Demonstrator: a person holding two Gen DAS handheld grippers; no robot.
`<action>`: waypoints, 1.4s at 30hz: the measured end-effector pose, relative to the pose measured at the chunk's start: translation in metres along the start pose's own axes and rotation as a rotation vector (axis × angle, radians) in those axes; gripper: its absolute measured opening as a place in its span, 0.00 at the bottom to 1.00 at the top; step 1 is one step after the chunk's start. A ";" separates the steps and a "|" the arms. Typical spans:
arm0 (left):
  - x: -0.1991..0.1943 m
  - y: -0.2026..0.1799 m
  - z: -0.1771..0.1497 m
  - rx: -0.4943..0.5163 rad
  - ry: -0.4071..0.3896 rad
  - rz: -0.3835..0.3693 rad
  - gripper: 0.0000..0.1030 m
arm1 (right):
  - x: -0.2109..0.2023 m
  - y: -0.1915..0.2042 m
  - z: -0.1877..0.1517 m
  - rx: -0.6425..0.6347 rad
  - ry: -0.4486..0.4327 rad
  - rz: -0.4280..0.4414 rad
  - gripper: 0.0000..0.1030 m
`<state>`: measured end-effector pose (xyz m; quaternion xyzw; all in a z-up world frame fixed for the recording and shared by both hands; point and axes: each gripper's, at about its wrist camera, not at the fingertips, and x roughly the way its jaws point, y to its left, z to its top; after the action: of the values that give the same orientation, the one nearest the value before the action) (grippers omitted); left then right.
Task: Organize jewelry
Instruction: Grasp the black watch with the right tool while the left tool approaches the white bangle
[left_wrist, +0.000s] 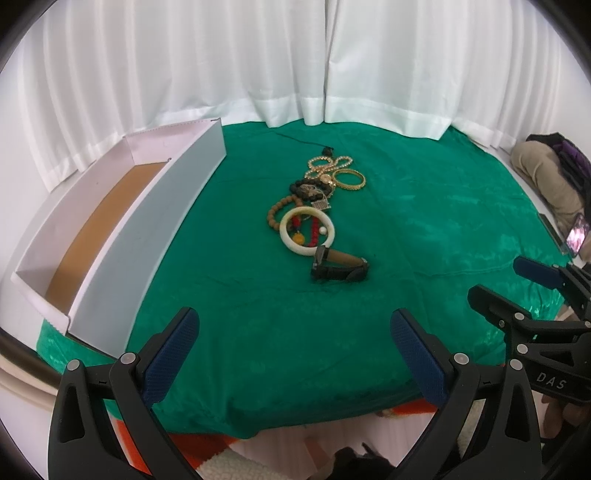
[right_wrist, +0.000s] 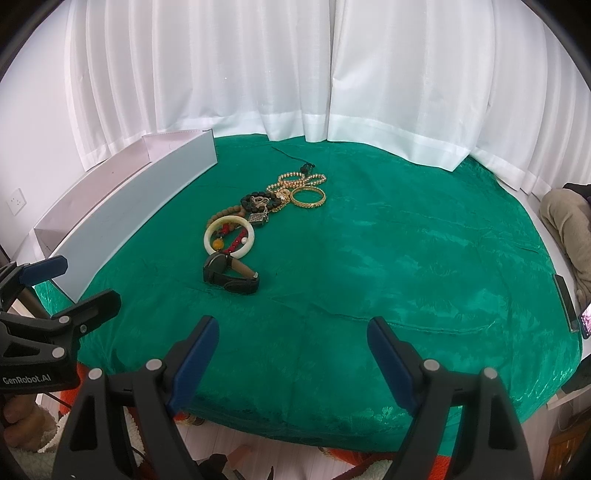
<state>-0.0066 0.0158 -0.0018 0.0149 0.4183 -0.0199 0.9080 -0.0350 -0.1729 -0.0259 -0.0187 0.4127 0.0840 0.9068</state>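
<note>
A line of jewelry lies on the green cloth: a black watch (left_wrist: 340, 267) (right_wrist: 229, 275) nearest, a cream bangle (left_wrist: 307, 230) (right_wrist: 229, 236) over red beads, brown and dark bead bracelets, a gold bangle (left_wrist: 350, 180) (right_wrist: 308, 196) and gold bead strings (left_wrist: 328, 164) farthest. A long white box (left_wrist: 110, 229) (right_wrist: 122, 206) with a brown floor stands open at the left. My left gripper (left_wrist: 295, 350) (right_wrist: 55, 284) is open and empty near the cloth's front edge. My right gripper (right_wrist: 293, 354) (left_wrist: 517, 284) is open and empty beside it.
The green cloth (left_wrist: 424, 229) covers a round table with white curtains (left_wrist: 295, 66) close behind. A phone (left_wrist: 576, 236) (right_wrist: 585, 319) lies at the right edge, with a beige bundle (left_wrist: 546, 173) beyond. A thin black cord (left_wrist: 295, 140) runs behind the jewelry.
</note>
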 end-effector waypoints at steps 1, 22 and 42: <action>0.000 0.000 0.000 0.000 0.000 0.000 1.00 | 0.000 0.000 0.000 -0.001 0.000 0.000 0.82; 0.004 0.027 -0.005 -0.079 0.011 0.009 1.00 | 0.021 -0.005 0.001 0.004 0.015 0.035 0.82; 0.042 0.060 -0.014 -0.140 0.117 0.014 1.00 | 0.196 0.086 0.041 -0.203 0.323 0.382 0.35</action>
<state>0.0127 0.0756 -0.0421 -0.0445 0.4709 0.0167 0.8809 0.1078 -0.0573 -0.1428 -0.0448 0.5374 0.2904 0.7905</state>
